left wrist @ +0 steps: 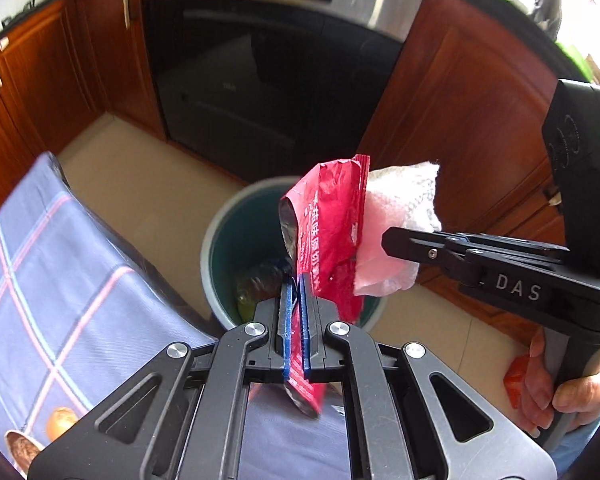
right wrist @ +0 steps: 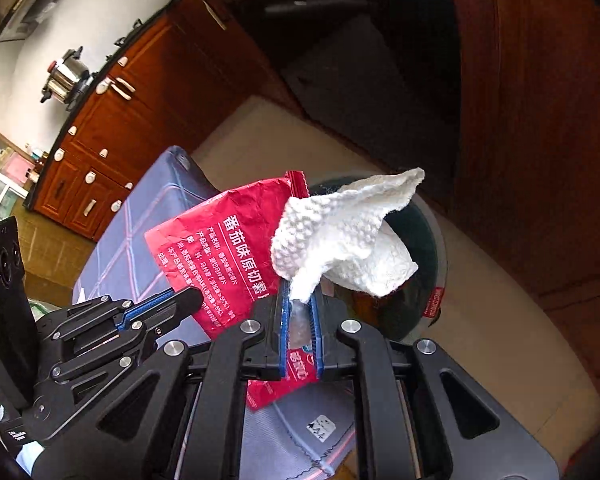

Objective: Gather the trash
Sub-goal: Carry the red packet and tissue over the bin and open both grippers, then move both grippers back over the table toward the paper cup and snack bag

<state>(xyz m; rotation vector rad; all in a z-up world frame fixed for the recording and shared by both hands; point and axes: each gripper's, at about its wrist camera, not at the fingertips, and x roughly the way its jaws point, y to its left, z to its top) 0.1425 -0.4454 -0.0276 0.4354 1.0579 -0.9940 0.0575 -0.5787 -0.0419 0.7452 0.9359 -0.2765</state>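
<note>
My left gripper (left wrist: pixel 296 286) is shut on a red snack wrapper (left wrist: pixel 328 228) and holds it upright above a round bin (left wrist: pixel 216 248) with a pale rim and a dark green inside. My right gripper (right wrist: pixel 300 294) is shut on a crumpled white paper towel (right wrist: pixel 340 240), right beside the wrapper (right wrist: pixel 224 248) and over the bin (right wrist: pixel 432 248). In the left wrist view the towel (left wrist: pixel 396 216) sits in the right gripper (left wrist: pixel 388 240), which comes in from the right. The left gripper (right wrist: pixel 184 300) shows at the left of the right wrist view. Some trash lies in the bin.
A table with a blue checked cloth (left wrist: pixel 52 264) stands left of the bin. Brown wooden cabinets (left wrist: pixel 452 92) and a dark built-in oven (left wrist: pixel 268 76) stand behind it. The floor (left wrist: pixel 140 184) is beige tile. A steel pot (right wrist: pixel 66 76) sits on the counter.
</note>
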